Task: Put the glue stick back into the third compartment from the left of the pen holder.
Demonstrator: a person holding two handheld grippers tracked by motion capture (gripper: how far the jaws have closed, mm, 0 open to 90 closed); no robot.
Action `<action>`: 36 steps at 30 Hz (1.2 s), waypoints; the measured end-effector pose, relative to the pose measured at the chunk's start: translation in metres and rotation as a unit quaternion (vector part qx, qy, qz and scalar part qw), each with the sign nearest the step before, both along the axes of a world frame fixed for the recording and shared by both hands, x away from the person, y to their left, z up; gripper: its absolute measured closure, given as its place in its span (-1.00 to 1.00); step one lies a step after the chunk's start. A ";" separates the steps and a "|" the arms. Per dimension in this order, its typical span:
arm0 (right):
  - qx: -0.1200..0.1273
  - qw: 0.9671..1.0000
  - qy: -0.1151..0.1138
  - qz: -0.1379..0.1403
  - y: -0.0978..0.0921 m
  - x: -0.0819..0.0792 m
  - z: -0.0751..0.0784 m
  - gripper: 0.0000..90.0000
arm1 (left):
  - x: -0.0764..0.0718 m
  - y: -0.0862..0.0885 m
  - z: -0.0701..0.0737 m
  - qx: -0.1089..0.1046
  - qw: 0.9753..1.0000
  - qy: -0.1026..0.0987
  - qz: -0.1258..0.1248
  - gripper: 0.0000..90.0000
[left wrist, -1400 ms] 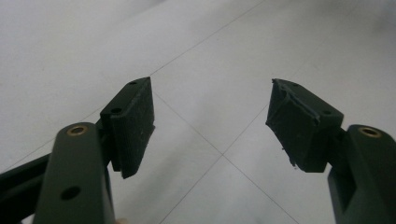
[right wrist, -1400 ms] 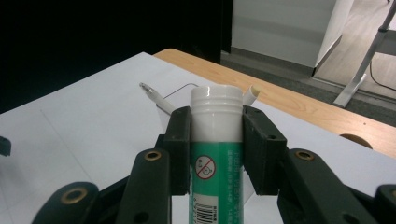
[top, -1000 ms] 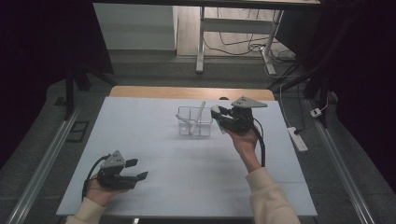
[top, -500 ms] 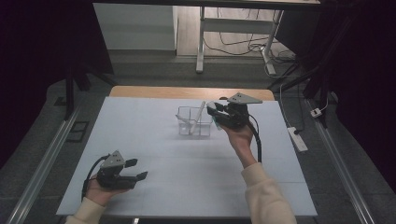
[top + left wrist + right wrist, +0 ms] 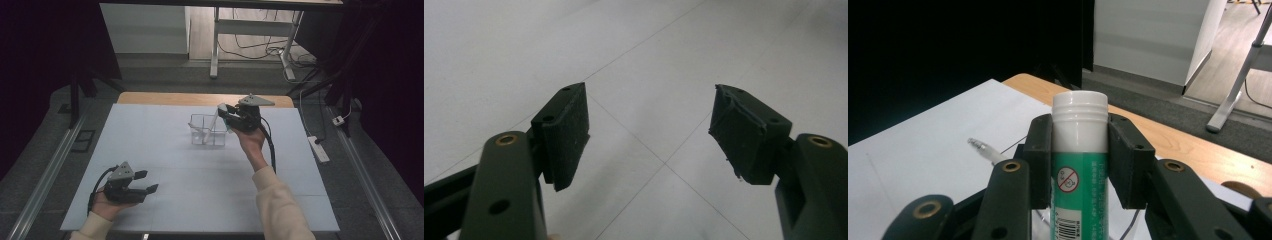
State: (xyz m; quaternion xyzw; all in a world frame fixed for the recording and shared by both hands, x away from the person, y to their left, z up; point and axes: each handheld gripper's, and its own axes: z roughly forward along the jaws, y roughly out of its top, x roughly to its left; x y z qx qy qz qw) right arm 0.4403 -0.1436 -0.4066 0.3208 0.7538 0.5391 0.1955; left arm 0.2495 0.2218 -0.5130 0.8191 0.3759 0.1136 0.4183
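Glue stick hanging over the clear box, ready to go in

Nearest me, the left gripper (image 5: 141, 181) is lying idle on the white table (image 5: 165, 165), jaws spread and empty. Farther off, the right gripper (image 5: 226, 118) is clamping a green-labelled glue stick (image 5: 1079, 165), white end leading; its long axis is running along the jaws. The clear box (image 5: 206, 129), a pen (image 5: 201, 133) slanting inside, is sitting just beneath and beside that tip, nearer the right hand.

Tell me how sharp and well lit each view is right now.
High view: table evenly lit, surroundings dark, clear box faint. Left gripper view: pads sharp, table soft. Right gripper view: glue stick sharp and bright in the right tongs, background dark at left.
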 end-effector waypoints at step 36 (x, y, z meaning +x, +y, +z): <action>0.005 1.000 0.002 -0.022 0.019 0.034 -0.024 0.06 | 0.001 0.002 -0.001 0.007 1.000 -0.002 0.001 -0.29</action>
